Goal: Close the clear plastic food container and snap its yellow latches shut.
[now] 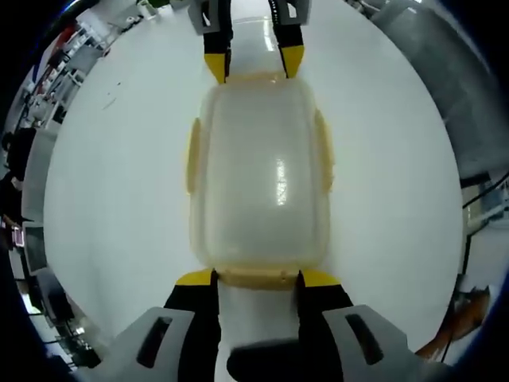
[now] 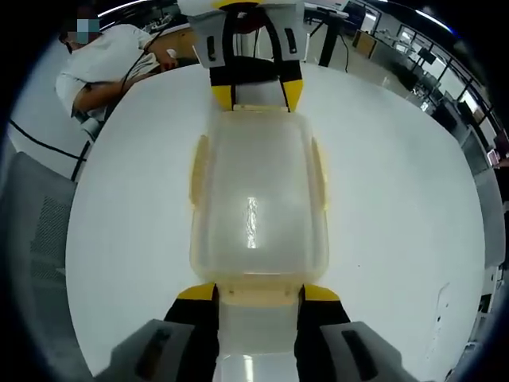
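Observation:
The clear plastic container (image 1: 258, 171) lies lengthwise on the white table with its lid on. Yellow latches show on its long sides (image 1: 192, 155) and at each end. My left gripper (image 1: 256, 277) stands open at the near end, its yellow tips on either side of the end latch (image 1: 258, 278). My right gripper (image 1: 254, 64) is open at the far end in the same way. In the right gripper view the container (image 2: 256, 207) lies between my right gripper (image 2: 258, 292), whose tips flank an end latch (image 2: 258, 296), and my left gripper (image 2: 258, 95) opposite.
The white table (image 2: 398, 207) stretches wide on all sides of the container. A person in a white top (image 2: 103, 64) sits at its far edge. A grey chair (image 2: 40, 231) stands off the left side. Office desks and gear line the background.

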A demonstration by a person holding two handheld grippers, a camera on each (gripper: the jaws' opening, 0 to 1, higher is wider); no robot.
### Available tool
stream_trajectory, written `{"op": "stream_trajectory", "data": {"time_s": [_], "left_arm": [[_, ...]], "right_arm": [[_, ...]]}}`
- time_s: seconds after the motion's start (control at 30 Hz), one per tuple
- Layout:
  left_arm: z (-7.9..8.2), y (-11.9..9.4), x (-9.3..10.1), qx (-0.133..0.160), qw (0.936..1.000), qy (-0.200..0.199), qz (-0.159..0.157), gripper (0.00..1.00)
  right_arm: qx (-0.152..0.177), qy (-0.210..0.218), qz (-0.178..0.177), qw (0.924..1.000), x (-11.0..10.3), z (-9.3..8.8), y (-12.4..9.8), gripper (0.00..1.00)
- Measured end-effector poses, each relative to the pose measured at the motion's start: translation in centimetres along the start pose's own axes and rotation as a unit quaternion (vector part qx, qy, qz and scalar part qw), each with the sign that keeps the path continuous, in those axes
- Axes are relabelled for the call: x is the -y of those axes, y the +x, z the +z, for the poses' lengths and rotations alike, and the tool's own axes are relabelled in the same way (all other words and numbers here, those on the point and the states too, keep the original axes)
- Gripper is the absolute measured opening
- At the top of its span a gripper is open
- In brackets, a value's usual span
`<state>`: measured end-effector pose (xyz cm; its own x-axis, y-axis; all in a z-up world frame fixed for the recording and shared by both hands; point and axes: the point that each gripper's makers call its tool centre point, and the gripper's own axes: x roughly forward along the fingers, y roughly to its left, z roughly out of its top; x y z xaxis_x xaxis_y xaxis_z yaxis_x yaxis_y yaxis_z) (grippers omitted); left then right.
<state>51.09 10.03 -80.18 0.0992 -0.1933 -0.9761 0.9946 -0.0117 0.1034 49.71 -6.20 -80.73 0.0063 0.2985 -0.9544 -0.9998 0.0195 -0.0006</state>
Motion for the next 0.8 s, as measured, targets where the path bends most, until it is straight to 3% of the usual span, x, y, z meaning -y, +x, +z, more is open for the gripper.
{"op": "stream_trajectory", "data": {"time_s": [0.57,0.7,0.8], "left_arm": [[-0.08,0.13,0.02,0.024,0.9988,-0.034,-0.024,0.35],[-0.06,0.1,0.1,0.027,0.999,-0.031,-0.018,0.34],[-0.24,0.08,-0.01,0.045,0.9979,-0.044,-0.014,0.34]], "right_arm": [[0.007,-0.002,0.006,1.0,0.09,-0.02,0.0,0.35],[0.01,-0.004,0.005,0.9999,0.08,0.0,0.03,0.34],[0.007,-0.009,0.006,0.9999,0.09,0.05,0.06,0.34]]}}
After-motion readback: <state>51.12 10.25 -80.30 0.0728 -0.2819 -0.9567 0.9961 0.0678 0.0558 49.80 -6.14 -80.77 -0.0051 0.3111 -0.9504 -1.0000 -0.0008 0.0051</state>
